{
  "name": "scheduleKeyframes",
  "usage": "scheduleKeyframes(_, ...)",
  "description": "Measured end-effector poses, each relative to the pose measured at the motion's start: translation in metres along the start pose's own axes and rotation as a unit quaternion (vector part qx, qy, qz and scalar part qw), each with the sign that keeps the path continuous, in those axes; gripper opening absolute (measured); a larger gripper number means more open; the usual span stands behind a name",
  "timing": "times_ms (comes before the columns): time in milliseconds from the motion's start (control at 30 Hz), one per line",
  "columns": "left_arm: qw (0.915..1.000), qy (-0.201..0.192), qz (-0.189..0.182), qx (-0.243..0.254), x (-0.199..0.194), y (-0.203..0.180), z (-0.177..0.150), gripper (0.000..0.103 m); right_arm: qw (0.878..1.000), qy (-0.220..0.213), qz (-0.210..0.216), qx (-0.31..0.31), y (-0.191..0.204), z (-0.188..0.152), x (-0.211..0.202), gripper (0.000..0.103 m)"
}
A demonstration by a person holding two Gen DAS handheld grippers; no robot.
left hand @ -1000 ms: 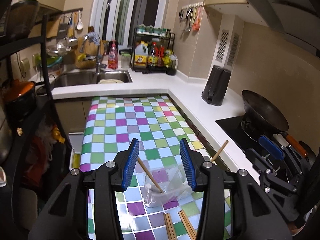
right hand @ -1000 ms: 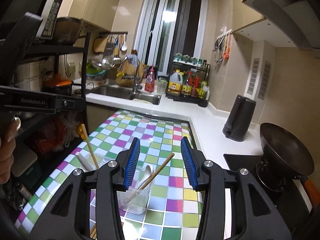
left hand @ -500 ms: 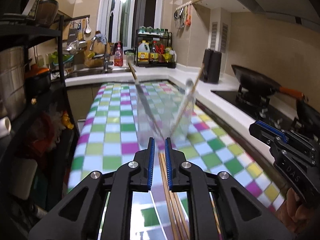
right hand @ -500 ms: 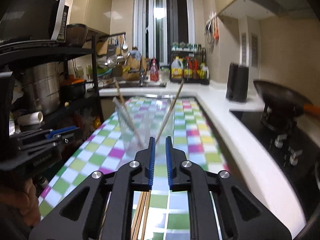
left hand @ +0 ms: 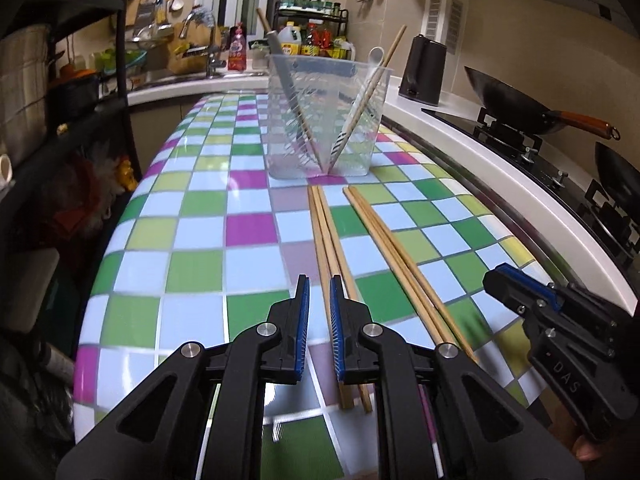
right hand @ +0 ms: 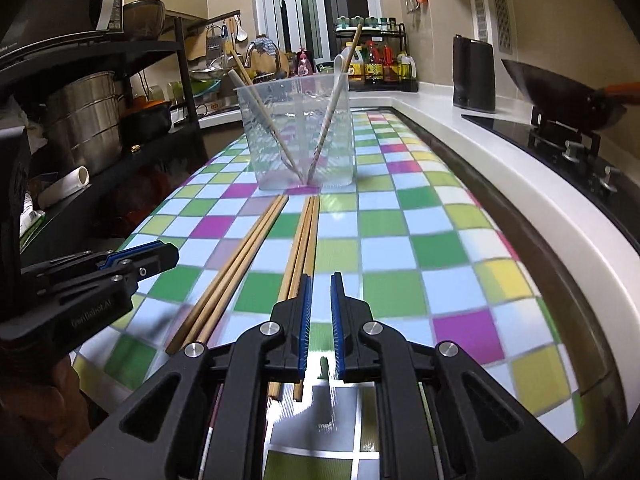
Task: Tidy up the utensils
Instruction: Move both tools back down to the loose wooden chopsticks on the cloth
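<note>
Checkered glossy tabletop [left hand: 192,248], white counter [right hand: 500,160], black wok [left hand: 508,100], dim kitchen

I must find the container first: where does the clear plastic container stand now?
In both wrist views the clear plastic container stands upright mid-table on the checkered cloth, just beyond the far tips of the two chopstick pairs.

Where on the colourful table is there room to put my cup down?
Free: the checkered table left of the chopsticks, and the stretch right of them toward the white counter. Crowded: the middle, where chopsticks lie before the clear container.
</note>
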State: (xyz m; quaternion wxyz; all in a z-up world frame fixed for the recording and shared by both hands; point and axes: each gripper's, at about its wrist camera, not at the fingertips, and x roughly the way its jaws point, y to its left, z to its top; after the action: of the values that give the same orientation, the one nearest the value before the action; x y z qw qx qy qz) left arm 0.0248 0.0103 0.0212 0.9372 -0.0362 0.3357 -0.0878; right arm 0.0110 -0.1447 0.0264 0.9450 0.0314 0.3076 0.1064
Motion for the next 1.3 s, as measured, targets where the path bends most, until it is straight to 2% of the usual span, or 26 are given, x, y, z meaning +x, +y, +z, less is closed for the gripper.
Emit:
scheduleKeyframes(333, 0.9990, 0.012, 0.015, -0.041, 0.000, 0.023, -0.011, 0.011, 1.000, 0.014, 0.025, 0.010, 0.006, -0.014, 0.006, 0.011)
scheduleKeyframes(533, 0.9959, 0.047, -0.020, -0.074, 0.014, 0.025, -0.018, 0.011, 0.999, 0.044, 0.023, 0.014, 0.003, -0.021, 0.017, 0.011)
scheduleKeyframes(667, 0.9955, 0.058, -0.039, -0.065, 0.018, 0.015, -0.023, 0.011, 0.998, 0.061, 0.018, 0.008, 0.004, -0.025, 0.023, 0.012)
scheduleKeyframes(867, 0.9953, 0.066, -0.048, -0.053, 0.021, 0.004, -0.029, 0.011, 0.998, 0.057, 0.012, -0.007, 0.008, -0.027, 0.022, 0.012)
scheduleKeyframes(1300, 0.9969, 0.060, -0.039, -0.034, 0.019, -0.007, -0.031, 0.011, 0.998, 0.058, 0.008, -0.010, 0.008, -0.027, 0.022, 0.012)
